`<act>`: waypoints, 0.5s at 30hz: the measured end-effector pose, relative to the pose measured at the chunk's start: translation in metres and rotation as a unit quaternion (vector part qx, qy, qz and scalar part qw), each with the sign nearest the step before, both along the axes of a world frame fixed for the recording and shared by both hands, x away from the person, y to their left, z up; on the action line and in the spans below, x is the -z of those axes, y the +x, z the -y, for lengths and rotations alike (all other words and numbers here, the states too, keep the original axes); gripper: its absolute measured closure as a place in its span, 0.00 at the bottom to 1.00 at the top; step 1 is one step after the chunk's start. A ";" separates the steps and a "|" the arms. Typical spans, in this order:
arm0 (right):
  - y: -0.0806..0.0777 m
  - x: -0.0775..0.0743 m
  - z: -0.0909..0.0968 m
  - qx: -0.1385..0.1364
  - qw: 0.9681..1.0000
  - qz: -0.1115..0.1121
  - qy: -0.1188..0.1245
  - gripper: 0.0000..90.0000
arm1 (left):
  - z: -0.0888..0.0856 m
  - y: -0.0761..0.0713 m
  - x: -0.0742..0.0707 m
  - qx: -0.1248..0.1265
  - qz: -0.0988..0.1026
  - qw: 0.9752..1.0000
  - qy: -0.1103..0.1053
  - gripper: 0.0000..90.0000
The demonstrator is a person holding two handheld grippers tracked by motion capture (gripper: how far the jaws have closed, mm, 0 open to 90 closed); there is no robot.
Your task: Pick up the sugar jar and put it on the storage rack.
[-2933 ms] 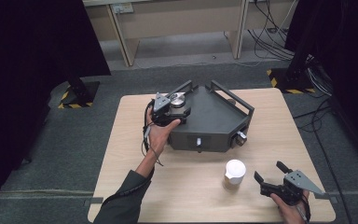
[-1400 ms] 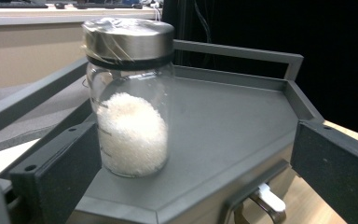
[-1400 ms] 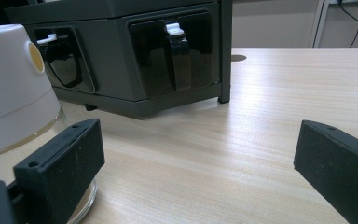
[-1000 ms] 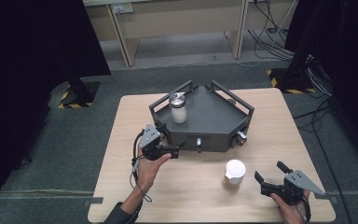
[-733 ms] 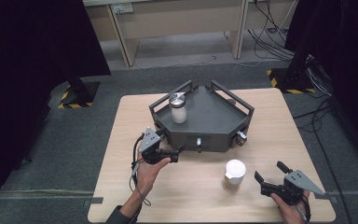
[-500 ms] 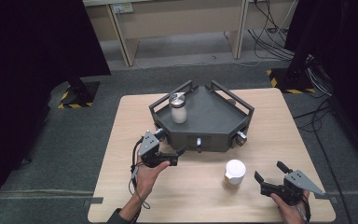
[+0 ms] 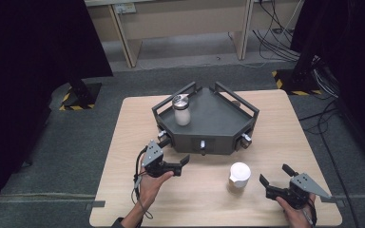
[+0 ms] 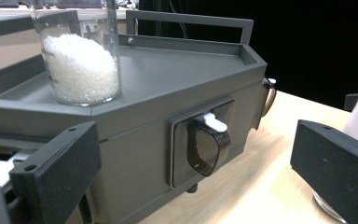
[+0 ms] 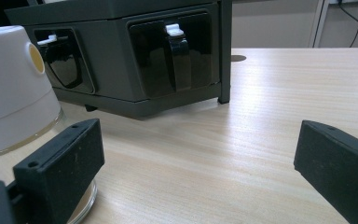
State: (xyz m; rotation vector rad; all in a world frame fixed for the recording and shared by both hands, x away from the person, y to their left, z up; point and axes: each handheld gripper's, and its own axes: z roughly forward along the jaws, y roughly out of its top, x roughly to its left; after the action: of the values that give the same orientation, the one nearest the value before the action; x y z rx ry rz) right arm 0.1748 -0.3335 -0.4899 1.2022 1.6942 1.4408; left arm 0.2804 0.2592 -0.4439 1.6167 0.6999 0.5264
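Grey metal tray [image 7: 218, 118] sits at the far centre of the wooden table [image 7: 275, 142], raised on a housing with latches on its near faces. Jar [image 7: 181, 110] of white granules stands upright on the tray's left part, near the far-left rail; its top looks like a metal lid, though the high view is too coarse to confirm.

Left gripper [image 7: 178, 165] is held just off the housing's near-left corner, jaws wide apart and empty. In the left gripper view the centre latch [image 8: 208, 144] lies between the jaws, farther off, and the jar [image 8: 80, 60] stands above and to the left.

Right gripper [image 7: 274, 179] rests at the near right of the table, jaws wide apart and empty. White cup [image 7: 240, 174] stands on the table just left of it, apart from both jaws. In the right gripper view the cup [image 9: 14, 84] sits beside the left jaw.
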 end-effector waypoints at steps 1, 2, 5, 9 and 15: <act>0.000 0.000 0.000 0.000 1.000 0.000 0.000 0.02 | -0.001 -0.001 0.001 0.000 0.000 1.000 0.001 0.01; 0.000 0.000 0.000 0.000 1.000 -0.001 0.000 0.02 | -0.001 -0.002 0.003 -0.001 0.000 1.000 0.001 0.01; 0.000 0.000 0.000 -0.001 1.000 0.000 0.000 0.02 | -0.003 -0.003 0.008 -0.002 -0.004 1.000 0.001 0.01; 0.001 0.000 0.000 -0.002 1.000 -0.001 0.001 0.02 | -0.006 -0.004 0.017 -0.003 -0.011 1.000 -0.002 0.01; 0.000 0.000 0.000 -0.001 1.000 -0.001 0.000 0.02 | -0.009 -0.007 0.023 -0.005 -0.010 1.000 -0.003 0.01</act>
State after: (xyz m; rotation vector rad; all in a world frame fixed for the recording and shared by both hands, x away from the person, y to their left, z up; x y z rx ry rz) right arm 0.1752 -0.3336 -0.4899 1.2013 1.6972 1.4418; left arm 0.2739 0.2680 -0.4672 1.6159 0.7227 0.5158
